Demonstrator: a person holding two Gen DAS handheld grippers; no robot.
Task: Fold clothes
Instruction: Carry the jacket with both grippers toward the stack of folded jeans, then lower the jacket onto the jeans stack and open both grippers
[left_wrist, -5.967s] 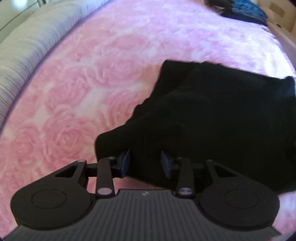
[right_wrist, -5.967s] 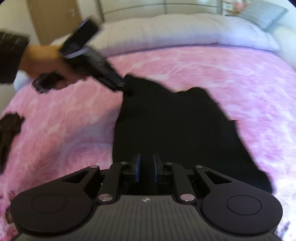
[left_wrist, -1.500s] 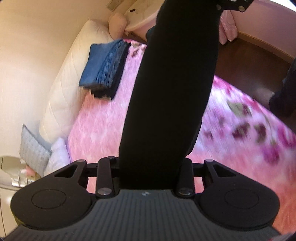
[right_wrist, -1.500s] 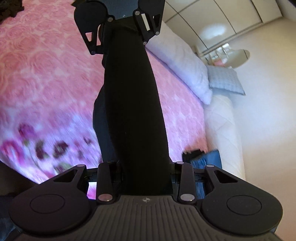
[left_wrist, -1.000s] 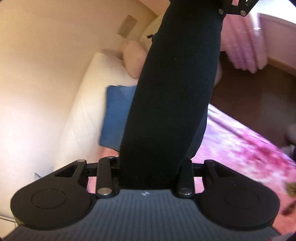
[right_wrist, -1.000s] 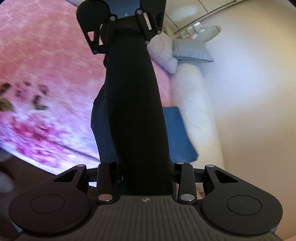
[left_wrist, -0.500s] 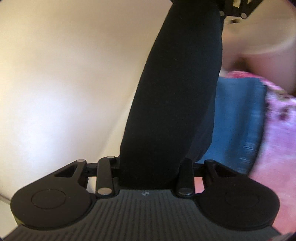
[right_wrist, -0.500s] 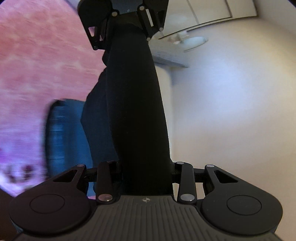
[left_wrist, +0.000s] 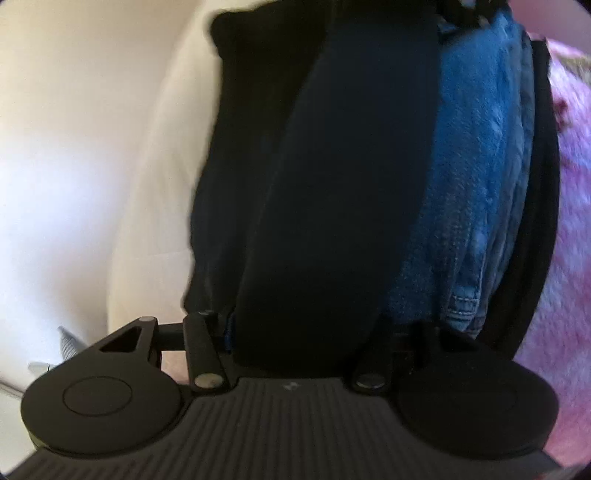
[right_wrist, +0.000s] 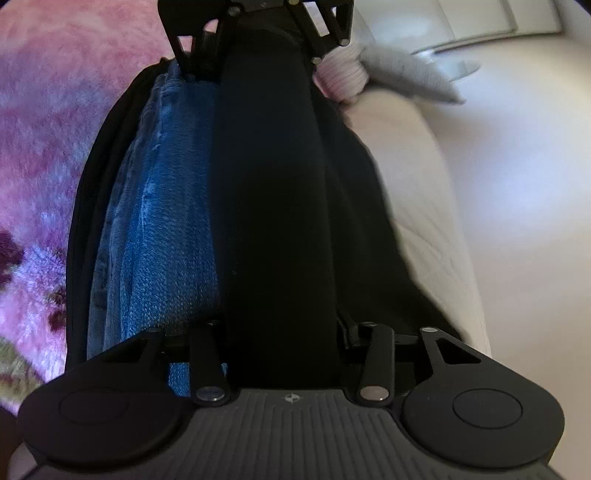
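Folded black garment (left_wrist: 332, 192) spans the gap between the 2 grippers, 1 end lying between the jaws of the left gripper (left_wrist: 299, 332) and the other between the jaws of the right gripper (right_wrist: 284, 339). Holding both ends keeps the folded bundle taut and flat, so that it can, by the look of it, be set as 1 piece on the stack beneath.

That stack (left_wrist: 476, 192) is blue denim over a darker layer; it lies just under the garment on the pink floral blanket (right_wrist: 40, 155), beside a white quilted headboard or cushion (right_wrist: 417, 206).

Both sets of jaws have just been opening, with the cloth between them in each view. Whether the pads press the cloth or have let go cannot be told, since the black fabric covers the fingertips in both views.

In the right wrist view the left gripper shows only as a linkage at the top edge. Contact between garment and stack is hard to judge: black on dark, with motion blur. Pale shapes behind, probably pillows, are too smeared to name.
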